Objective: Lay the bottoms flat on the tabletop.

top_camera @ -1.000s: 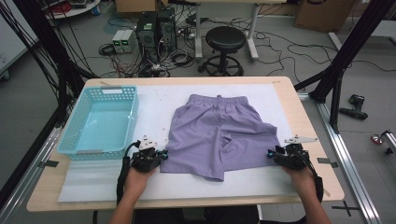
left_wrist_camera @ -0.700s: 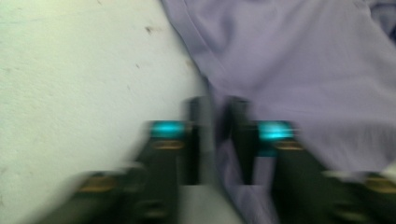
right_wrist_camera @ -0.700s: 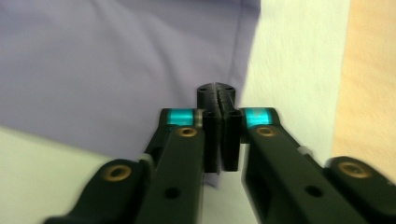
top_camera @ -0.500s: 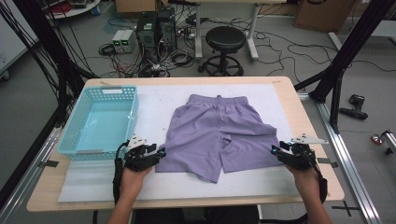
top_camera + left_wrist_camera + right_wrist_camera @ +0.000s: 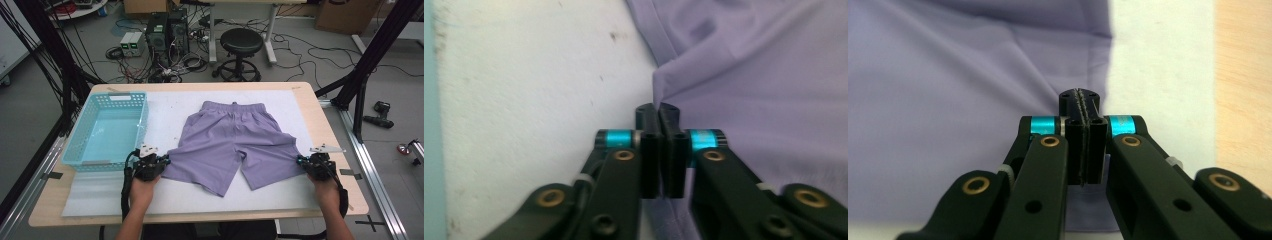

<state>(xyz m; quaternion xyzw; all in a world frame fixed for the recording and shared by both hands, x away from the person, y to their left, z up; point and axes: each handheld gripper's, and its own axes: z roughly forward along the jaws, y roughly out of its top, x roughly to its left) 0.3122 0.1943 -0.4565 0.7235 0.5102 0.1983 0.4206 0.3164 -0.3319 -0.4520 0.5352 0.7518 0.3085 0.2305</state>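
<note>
Purple shorts point(image 5: 235, 140) lie flat on the white mat, waistband away from me and the legs spread toward me. My left gripper point(image 5: 162, 162) sits at the outer hem of the left leg. Its jaws have just been closing and now pinch a fold of the purple cloth point(image 5: 764, 75), as the left gripper point(image 5: 657, 107) view shows. My right gripper point(image 5: 301, 161) sits at the outer hem of the right leg. Its jaws have also just closed, and creases in the fabric point(image 5: 948, 100) run into the shut right gripper point(image 5: 1079, 95).
A light blue plastic basket point(image 5: 95, 163) stands on the table's left side, just beyond my left hand. The white mat point(image 5: 165, 107) covers most of the wooden table point(image 5: 310, 100). A black stool point(image 5: 241, 42), computer boxes and cables sit on the floor beyond the table.
Both hands shifted slightly outward and the two legs of the shorts now lie spread wider apart. Each gripper now closes on a hem.
</note>
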